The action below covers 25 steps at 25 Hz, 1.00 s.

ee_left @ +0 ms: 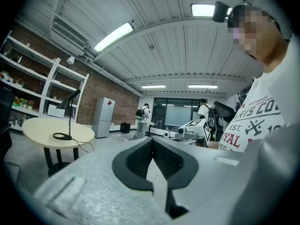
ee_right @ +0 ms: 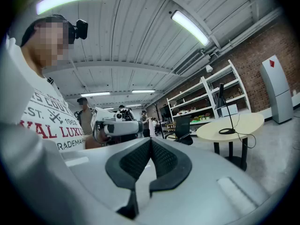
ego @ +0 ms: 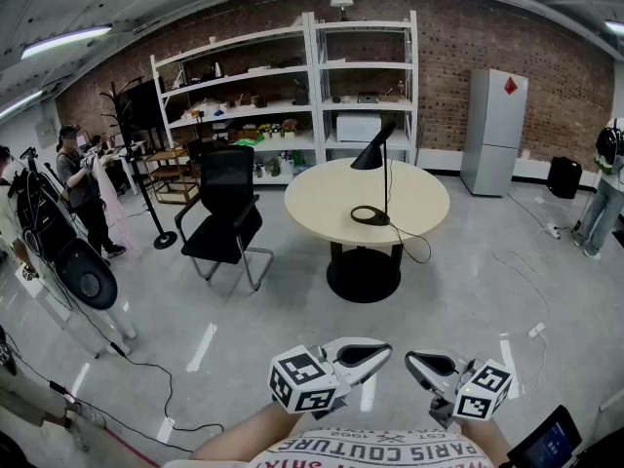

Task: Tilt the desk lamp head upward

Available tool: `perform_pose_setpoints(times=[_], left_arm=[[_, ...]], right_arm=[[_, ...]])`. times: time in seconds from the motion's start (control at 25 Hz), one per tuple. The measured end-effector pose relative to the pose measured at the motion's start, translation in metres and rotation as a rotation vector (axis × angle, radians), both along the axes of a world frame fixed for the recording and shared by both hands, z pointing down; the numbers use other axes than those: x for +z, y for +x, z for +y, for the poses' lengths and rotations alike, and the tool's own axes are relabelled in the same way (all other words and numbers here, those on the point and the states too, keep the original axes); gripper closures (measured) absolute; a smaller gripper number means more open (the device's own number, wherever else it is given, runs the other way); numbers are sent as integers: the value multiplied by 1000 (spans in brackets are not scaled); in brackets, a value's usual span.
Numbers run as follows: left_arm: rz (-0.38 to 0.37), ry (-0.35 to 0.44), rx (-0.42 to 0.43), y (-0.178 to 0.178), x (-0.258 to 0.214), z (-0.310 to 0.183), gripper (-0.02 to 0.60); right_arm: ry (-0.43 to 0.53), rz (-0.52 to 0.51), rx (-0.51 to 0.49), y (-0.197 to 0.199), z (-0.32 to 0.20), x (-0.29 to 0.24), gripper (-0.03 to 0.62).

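A black desk lamp (ego: 373,154) stands on a round beige table (ego: 322,203) across the room, its cone head angled down and its ring base (ego: 370,215) near the table's middle. The lamp (ee_left: 68,103) also shows small at the left of the left gripper view, and the lamp (ee_right: 224,108) shows at the right of the right gripper view. Both grippers are held close to the person's body, far from the table. My left gripper (ego: 382,352) (ee_left: 152,140) is shut with nothing in it. My right gripper (ego: 413,361) (ee_right: 151,140) is shut and empty too.
A black office chair (ego: 226,213) stands left of the table. White shelves (ego: 292,86) and a grey fridge (ego: 492,130) line the brick back wall. People and a coat stand (ego: 136,164) are at the left, another person (ego: 604,193) at the right. The lamp's cord (ego: 419,247) hangs off the table.
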<state>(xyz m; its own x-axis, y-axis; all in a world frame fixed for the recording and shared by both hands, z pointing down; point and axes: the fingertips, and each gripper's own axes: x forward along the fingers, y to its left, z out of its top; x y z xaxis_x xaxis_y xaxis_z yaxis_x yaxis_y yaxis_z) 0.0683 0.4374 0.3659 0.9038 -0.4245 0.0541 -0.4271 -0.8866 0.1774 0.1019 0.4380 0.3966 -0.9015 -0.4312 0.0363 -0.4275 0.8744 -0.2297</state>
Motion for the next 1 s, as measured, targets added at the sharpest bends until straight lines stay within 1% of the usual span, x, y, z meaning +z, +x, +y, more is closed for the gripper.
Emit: perform_pose_setpoints(times=[0.24, 0.44, 0.64, 0.8, 1.0], left_arm=[[5, -7, -9, 9, 1, 1, 580], [-4, -13, -31, 3, 1, 2, 580], [35, -36, -50, -2, -4, -5, 580], [39, -48, -41, 3, -2, -11, 580], [42, -65, -19, 7, 2, -23, 580]], right_arm=[[-1, 0, -3, 10, 1, 3, 589], [0, -12, -3, 9, 2, 3, 589], [0, -23, 13, 13, -1, 4, 589], [-28, -32, 34, 19, -10, 7, 589], [-34, -35, 60, 22, -24, 8, 589]])
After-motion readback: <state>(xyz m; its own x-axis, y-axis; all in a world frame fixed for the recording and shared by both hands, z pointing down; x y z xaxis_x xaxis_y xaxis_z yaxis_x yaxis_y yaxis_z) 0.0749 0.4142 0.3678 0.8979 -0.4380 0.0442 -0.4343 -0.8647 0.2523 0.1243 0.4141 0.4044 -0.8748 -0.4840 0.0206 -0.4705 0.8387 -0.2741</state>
